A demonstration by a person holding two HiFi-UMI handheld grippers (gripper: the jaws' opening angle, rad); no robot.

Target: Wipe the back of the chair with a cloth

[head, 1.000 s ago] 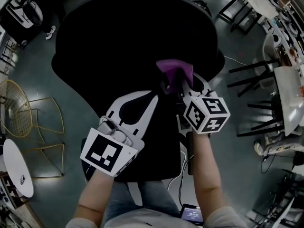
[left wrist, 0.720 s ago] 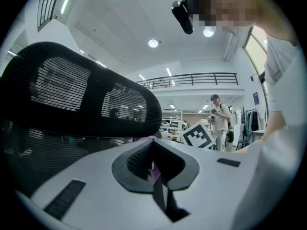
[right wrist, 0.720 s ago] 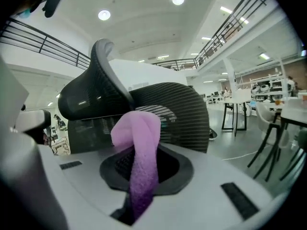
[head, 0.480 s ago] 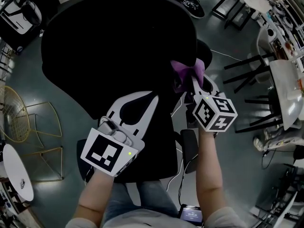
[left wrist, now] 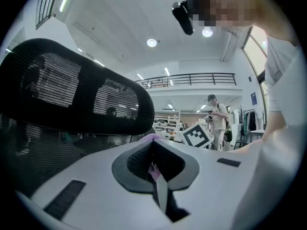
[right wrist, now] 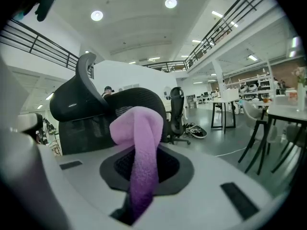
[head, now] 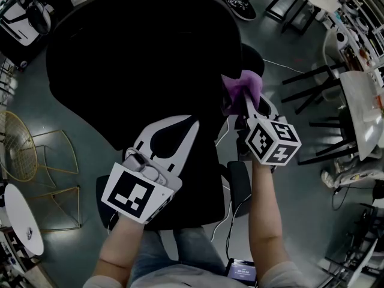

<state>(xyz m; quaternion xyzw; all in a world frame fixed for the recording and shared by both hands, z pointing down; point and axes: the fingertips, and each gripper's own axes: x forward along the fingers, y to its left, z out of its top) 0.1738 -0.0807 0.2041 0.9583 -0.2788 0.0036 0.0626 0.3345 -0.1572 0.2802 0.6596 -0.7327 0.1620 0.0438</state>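
Head view, please: what is in it?

Reply: Seen from above, a black chair [head: 144,59] with a wide mesh back fills the upper middle. A person's two forearms reach toward it, each holding a white gripper. The right gripper [head: 239,108] is at the right edge of the chair back. The left gripper [head: 174,131] is below the back, near its middle.

Where is the cloth, and how do the tongs stand?

Reply: The purple cloth [head: 241,89] is pinched in the right gripper's jaws, its bunched end against or just beside the chair back's right edge; contact cannot be confirmed. In the right gripper view, the cloth [right wrist: 136,128] rises from the closed jaws, with the chair [right wrist: 79,102] behind. In the left gripper view, that gripper's [left wrist: 154,163] jaws are pressed together, holding nothing I can name.

How far along is the wiping?

Reply: Probably under way at the right edge. The dark mesh shows no wiped or unwiped area, so the middle and left side may remain.
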